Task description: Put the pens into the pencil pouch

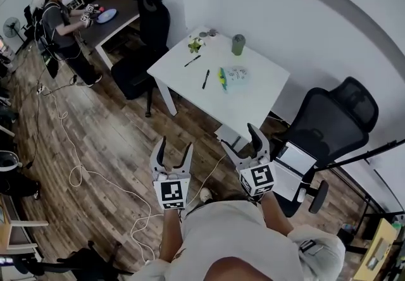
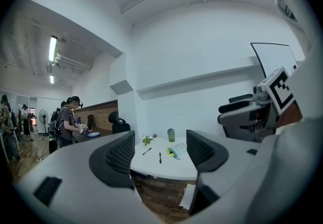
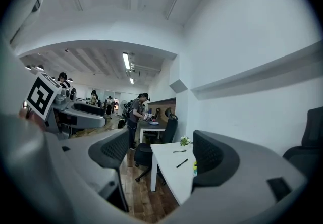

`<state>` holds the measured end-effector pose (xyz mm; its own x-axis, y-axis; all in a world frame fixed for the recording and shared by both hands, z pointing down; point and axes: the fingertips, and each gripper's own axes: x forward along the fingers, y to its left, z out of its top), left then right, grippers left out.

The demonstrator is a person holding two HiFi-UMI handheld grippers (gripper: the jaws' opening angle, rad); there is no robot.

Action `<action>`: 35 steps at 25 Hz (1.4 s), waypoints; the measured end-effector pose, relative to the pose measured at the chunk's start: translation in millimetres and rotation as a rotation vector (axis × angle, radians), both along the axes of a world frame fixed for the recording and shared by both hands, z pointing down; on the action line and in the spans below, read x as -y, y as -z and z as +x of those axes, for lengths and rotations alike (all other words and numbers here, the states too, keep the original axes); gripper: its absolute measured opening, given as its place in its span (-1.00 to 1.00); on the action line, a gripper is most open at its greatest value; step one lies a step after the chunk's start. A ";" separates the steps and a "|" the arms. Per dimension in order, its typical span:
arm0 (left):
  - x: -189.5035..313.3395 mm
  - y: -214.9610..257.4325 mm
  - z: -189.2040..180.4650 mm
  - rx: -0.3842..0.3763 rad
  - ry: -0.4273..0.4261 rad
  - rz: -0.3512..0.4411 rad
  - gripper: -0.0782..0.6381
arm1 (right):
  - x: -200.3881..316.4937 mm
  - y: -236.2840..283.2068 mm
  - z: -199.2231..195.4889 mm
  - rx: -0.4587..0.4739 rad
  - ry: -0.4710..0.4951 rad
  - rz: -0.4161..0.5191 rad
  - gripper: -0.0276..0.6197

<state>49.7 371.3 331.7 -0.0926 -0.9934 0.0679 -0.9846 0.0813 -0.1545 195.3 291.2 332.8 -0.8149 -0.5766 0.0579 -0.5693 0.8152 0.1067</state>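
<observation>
Two black pens lie on the white table (image 1: 253, 106): one pen (image 1: 192, 61) towards the far left, the other pen (image 1: 205, 79) nearer the middle. Beside them rests the pencil pouch (image 1: 233, 76), pale with a green and yellow end. Both pens (image 2: 160, 157) and the pouch (image 2: 174, 152) show small between the left jaws. My left gripper (image 1: 172, 153) and right gripper (image 1: 240, 140) hang open and empty over the wooden floor, well short of the table. In the right gripper view the pens (image 3: 182, 163) lie on the table ahead.
A green cup (image 1: 238, 44) and a small plant (image 1: 195, 45) stand at the table's far side. Black office chairs sit to the left (image 1: 142, 52) and right (image 1: 329, 124). Cables (image 1: 76, 172) trail over the floor. Another person (image 1: 60, 23) works at a dark desk far left.
</observation>
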 end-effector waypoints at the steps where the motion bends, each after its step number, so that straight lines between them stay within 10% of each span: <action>1: 3.0 -0.6 -4.2 -0.002 -0.004 0.000 0.11 | 2.5 -0.9 -3.2 -0.004 -0.006 -0.002 0.28; 35: 196.6 -18.1 -107.2 -0.007 -0.028 -0.031 0.09 | 199.1 -20.4 -105.8 -0.021 -0.057 -0.047 0.27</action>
